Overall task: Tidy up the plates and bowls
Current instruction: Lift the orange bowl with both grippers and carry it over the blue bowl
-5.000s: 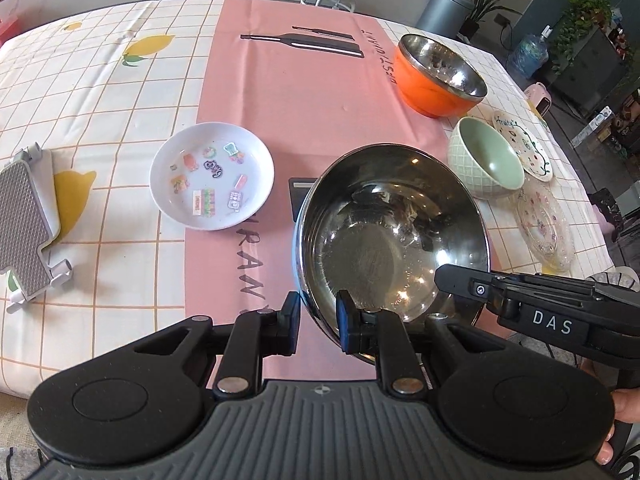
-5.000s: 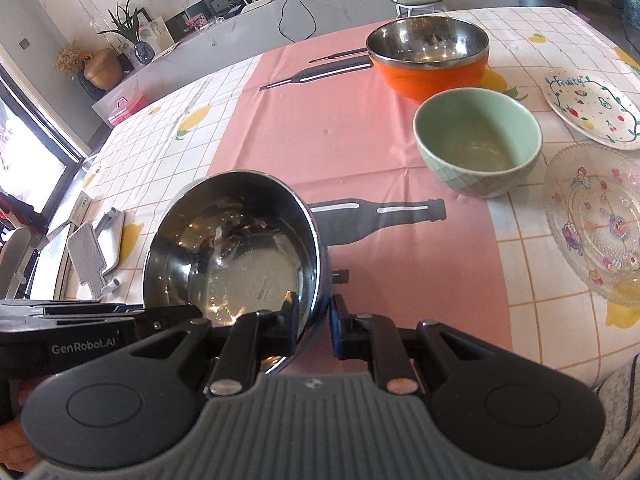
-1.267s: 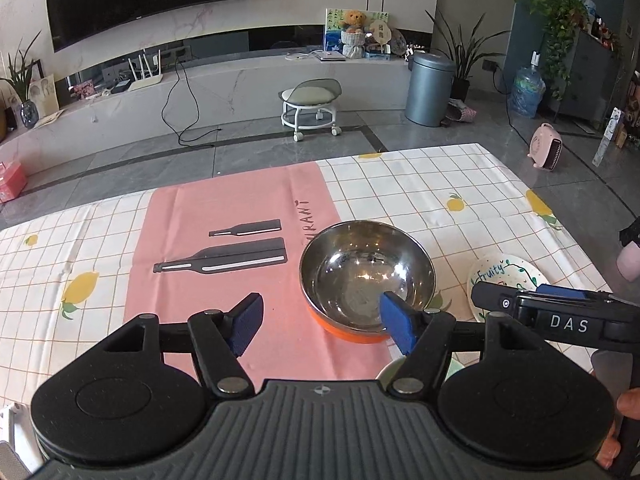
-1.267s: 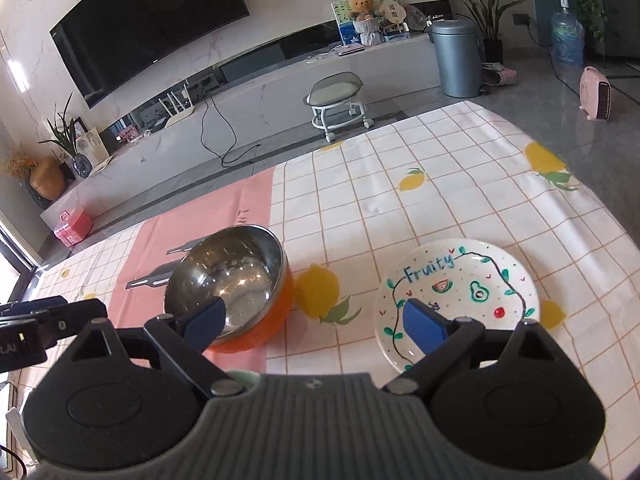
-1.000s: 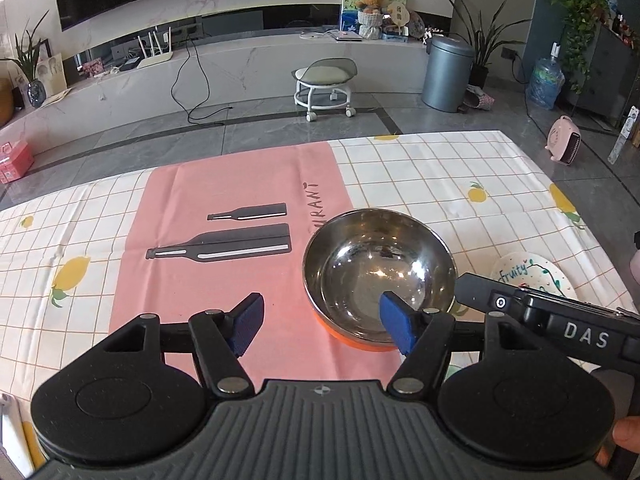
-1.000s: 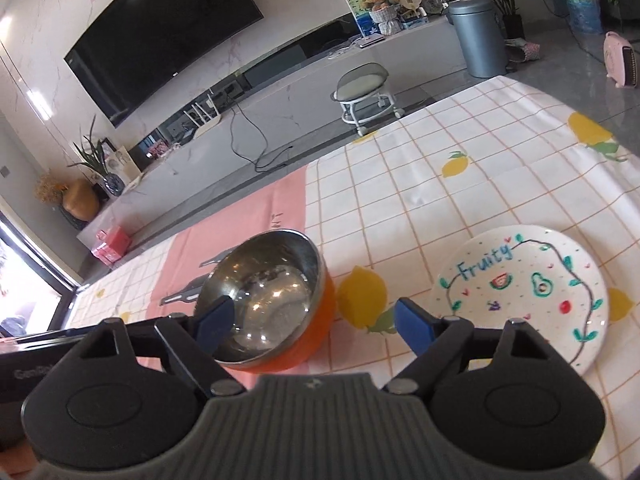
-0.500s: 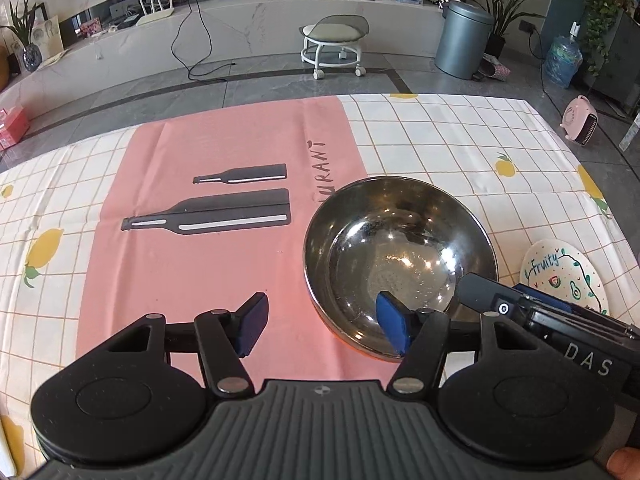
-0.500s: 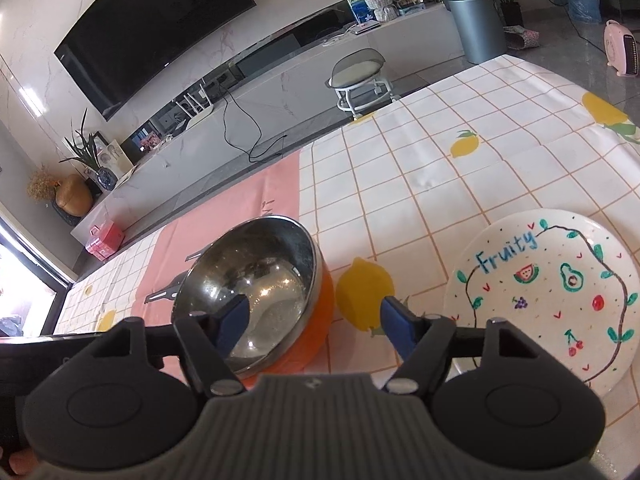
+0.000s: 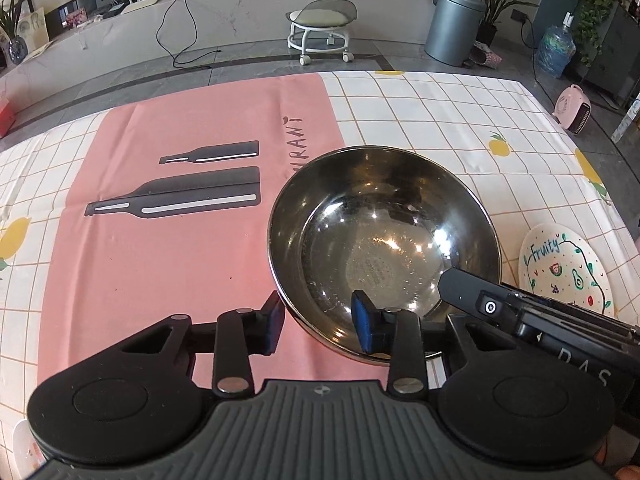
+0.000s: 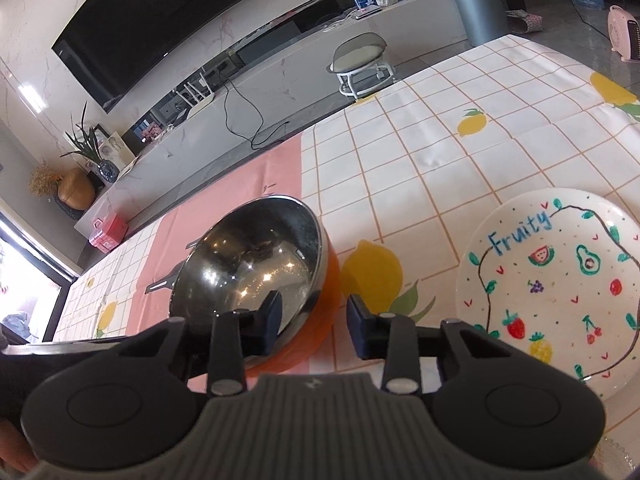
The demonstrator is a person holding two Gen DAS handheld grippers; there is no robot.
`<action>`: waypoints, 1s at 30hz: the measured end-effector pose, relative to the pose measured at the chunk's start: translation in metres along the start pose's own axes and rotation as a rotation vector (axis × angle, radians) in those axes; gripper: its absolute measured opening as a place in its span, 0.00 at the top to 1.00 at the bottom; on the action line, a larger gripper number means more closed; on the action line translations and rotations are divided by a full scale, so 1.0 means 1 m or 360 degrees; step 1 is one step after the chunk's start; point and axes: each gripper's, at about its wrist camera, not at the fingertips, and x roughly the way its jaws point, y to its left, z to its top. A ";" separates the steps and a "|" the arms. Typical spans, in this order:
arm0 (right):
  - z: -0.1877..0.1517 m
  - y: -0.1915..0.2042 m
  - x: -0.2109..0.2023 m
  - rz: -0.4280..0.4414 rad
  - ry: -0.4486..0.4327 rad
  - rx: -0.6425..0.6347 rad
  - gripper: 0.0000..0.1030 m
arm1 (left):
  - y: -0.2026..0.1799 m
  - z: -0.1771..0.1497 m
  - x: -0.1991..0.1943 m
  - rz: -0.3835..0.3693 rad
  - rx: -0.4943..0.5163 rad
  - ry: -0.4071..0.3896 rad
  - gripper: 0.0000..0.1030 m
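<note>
Steel bowl (image 9: pixel 384 240) sits upright, mouth up, nested in the orange bowl (image 10: pixel 320 320); round, so no long axis to speak of; the stack stands on the surface at the seam between the pink runner (image 9: pixel 180 240) and the checked lemon cloth (image 9: pixel 440 112).

Left claw (image 9: pixel 318 320) straddles the near rim of the steel bowl, one pad outside the wall, the blue pad inside; jaws have just been closing, rim between them; gap still shows at the pads, so not clamped.

Right claw (image 10: pixel 312 322) straddles the rim on the other side, left pad inside the steel bowl, right pad outside by the orange wall; jaws have also just been closing; cannot see the pads pressing, reads as open around the rim.

Fruity plate (image 10: pixel 560 280) lies flat on the checked cloth, right of the bowls, apart from them.

Black bottle prints (image 9: pixel 176 196) on the runner lie across the view, necks to the left.

Room beyond the surface: grey floor, white stool (image 9: pixel 320 28), grey bin (image 9: pixel 452 28), long low counter, wall TV (image 10: pixel 152 20), plants, pink heater (image 9: pixel 572 108).
</note>
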 end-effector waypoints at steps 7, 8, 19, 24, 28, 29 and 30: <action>0.001 0.004 -0.006 -0.0058 0.0029 -0.0054 0.80 | 0.003 -0.005 -0.007 -0.0025 0.0005 0.0032 0.78; 0.002 0.003 -0.007 -0.0066 0.0025 -0.0047 0.80 | 0.003 -0.006 -0.008 -0.0025 0.0014 0.0031 0.80; -0.008 0.008 0.003 -0.0146 0.0026 -0.0164 0.78 | 0.000 -0.015 -0.011 0.0002 0.0044 0.0001 0.80; -0.011 0.009 0.003 -0.0152 -0.0006 -0.0180 0.81 | -0.005 -0.016 -0.011 0.0025 0.0060 -0.0017 0.80; -0.009 0.008 0.002 -0.0173 -0.0014 -0.0169 0.83 | -0.005 -0.018 -0.011 0.0008 0.0022 -0.0035 0.81; -0.009 0.008 0.001 -0.0178 -0.0020 -0.0168 0.83 | -0.005 -0.018 -0.011 0.0001 0.0012 -0.0038 0.81; -0.008 0.009 -0.001 -0.0180 -0.0029 -0.0166 0.83 | -0.005 -0.018 -0.011 -0.0004 0.0008 -0.0042 0.81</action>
